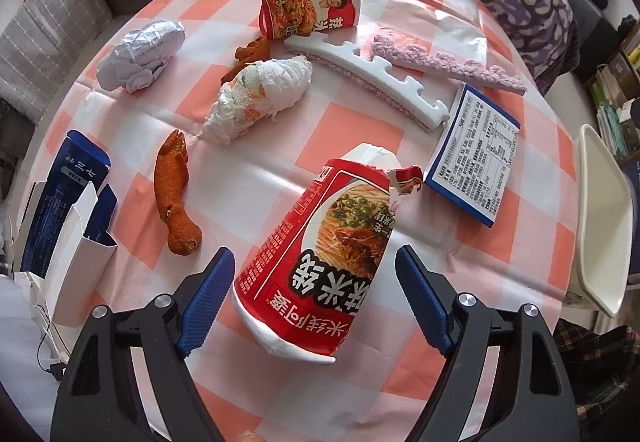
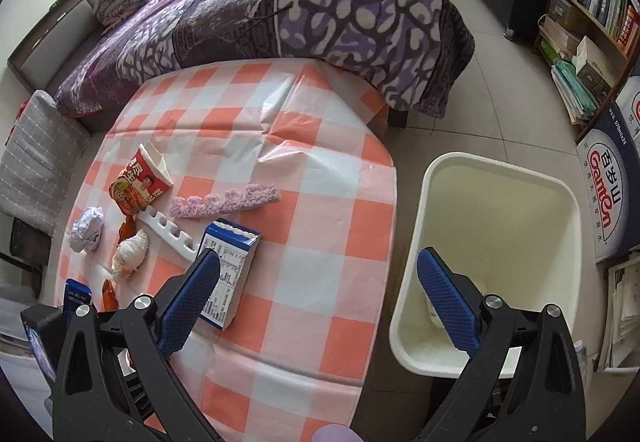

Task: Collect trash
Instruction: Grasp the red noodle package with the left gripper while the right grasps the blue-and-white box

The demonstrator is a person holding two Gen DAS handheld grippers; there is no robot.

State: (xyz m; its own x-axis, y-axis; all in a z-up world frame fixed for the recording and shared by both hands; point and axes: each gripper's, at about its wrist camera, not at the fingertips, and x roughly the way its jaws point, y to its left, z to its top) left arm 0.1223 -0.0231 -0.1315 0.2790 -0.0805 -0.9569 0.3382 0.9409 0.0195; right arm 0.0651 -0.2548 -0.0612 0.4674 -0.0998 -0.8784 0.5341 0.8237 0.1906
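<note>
A crushed red noodle cup [image 1: 320, 254] lies on the checked tablecloth [image 1: 256, 178], its base between the fingers of my open left gripper [image 1: 316, 294]; neither blue finger touches it. Farther off lie a second red noodle cup [image 1: 310, 4], a wad of white wrapping [image 1: 260, 100], crumpled paper [image 1: 140, 54], orange peel [image 1: 174, 190], a blue-and-white box [image 1: 472, 158], a white foam strip [image 1: 372, 80] and a purple fuzzy strip [image 1: 448, 64]. My right gripper [image 2: 320, 294] is open and empty, over the table edge beside the cream bin [image 2: 496, 254].
An open blue carton [image 1: 68, 210] stands at the table's left edge. The bin [image 1: 600, 218] stands on the floor right of the table. A bed with a purple blanket [image 2: 280, 2] borders the far side. Bookshelves and boxes [image 2: 600, 42] stand at right.
</note>
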